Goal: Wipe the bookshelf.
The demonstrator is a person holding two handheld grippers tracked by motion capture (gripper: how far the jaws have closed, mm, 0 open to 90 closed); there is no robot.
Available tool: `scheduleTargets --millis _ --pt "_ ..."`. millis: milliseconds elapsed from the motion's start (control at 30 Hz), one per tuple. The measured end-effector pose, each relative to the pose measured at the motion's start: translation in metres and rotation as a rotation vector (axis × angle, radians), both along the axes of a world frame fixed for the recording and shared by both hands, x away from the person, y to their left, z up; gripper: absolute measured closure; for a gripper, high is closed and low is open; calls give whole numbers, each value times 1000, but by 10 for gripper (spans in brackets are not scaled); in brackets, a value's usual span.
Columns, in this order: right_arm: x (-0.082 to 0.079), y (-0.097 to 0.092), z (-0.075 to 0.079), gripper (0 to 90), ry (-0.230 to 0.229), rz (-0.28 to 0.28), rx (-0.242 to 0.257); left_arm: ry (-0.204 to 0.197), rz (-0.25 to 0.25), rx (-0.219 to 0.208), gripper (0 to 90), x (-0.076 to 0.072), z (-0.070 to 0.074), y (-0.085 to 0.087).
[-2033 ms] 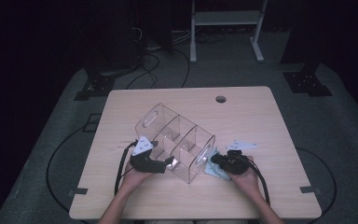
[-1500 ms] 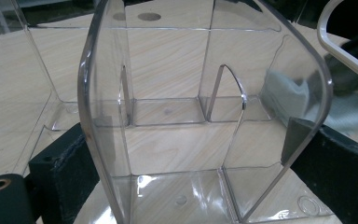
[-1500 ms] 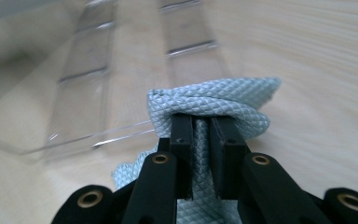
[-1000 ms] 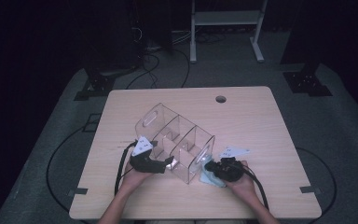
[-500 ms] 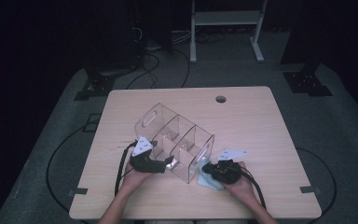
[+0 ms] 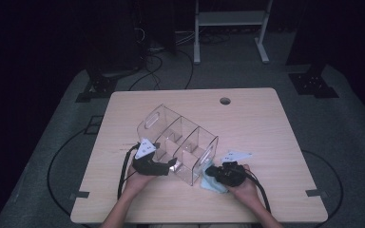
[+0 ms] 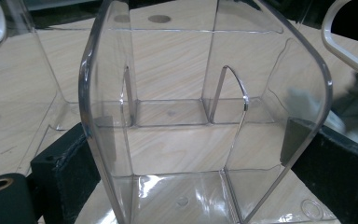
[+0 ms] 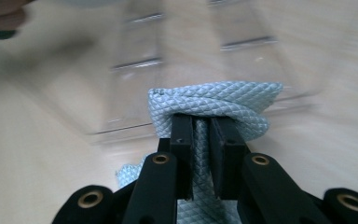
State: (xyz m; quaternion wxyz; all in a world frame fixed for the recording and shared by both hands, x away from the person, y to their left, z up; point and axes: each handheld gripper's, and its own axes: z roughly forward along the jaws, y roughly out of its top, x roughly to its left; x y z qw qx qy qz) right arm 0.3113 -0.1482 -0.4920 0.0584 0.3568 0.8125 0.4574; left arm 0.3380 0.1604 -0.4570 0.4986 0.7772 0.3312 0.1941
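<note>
A clear plastic organizer with several compartments lies slantwise on the wooden table. My left gripper is at its near end. In the left gripper view the black jaws stand on either side of the organizer's end, pads against its walls, so my left gripper is shut on it. My right gripper is shut on a bunched light-blue quilted cloth, held against the organizer's near right side. In the high view the cloth shows under that gripper. The organizer is blurred in the right gripper view.
The table has a round cable hole near its far edge. Black cables trail from both grippers off the front edge. A white metal stand and dark equipment stand on the floor behind.
My right gripper, with the cloth in it, has shifted a little left and nearer, up against the organizer's near end. The left gripper and the organizer have stayed put.
</note>
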Motion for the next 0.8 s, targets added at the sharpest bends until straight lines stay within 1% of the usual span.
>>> scheduleTargets --millis 33,67,100,133,167,200,267,300,333,367,400,433,500,600,633,700,733,800 --pt "-5 5 0 801 8 34 8 2 4 -2 61 0 0 0" --pt "-10 11 1 800 5 66 6 3 7 -4 62 0 0 1" --pt "-14 16 1 800 -5 83 -3 4 7 -7 62 1 0 2" --pt "-16 18 1 801 -14 83 -11 3 5 -4 64 1 0 3" --pt "-15 18 1 800 -14 82 -9 5 5 -3 65 1 0 3" --pt "-13 17 1 800 -9 78 -7 4 7 -1 65 1 0 4" --pt "-5 11 -1 804 -14 15 -22 4 6 0 67 1 0 4" --pt "0 7 -2 803 -5 -7 -14 3 7 -1 67 1 0 4" --pt "2 5 -3 804 5 -21 -6 2 8 -1 67 1 0 3" --pt "4 2 -3 804 5 -38 -7 2 10 -2 66 1 0 3" --pt "4 2 -3 803 6 -36 -7 0 12 -1 66 1 0 3" --pt "2 4 -3 804 5 -26 -8 0 14 1 66 1 0 2" --pt "-5 11 -3 804 -2 16 -14 0 17 0 65 1 0 2" --pt "-20 26 -1 804 -1 108 -14 2 20 -5 64 1 0 3" --pt "-24 30 -2 804 -9 138 -20 3 22 -6 63 1 0 3" --pt "-27 35 -1 805 -27 152 -41 5 18 -7 64 1 0 5" --pt "-25 34 -1 806 -21 154 -37 6 15 -7 64 2 -1 5" --pt "-20 28 -2 807 -22 122 -30 7 20 -9 65 2 -1 5"
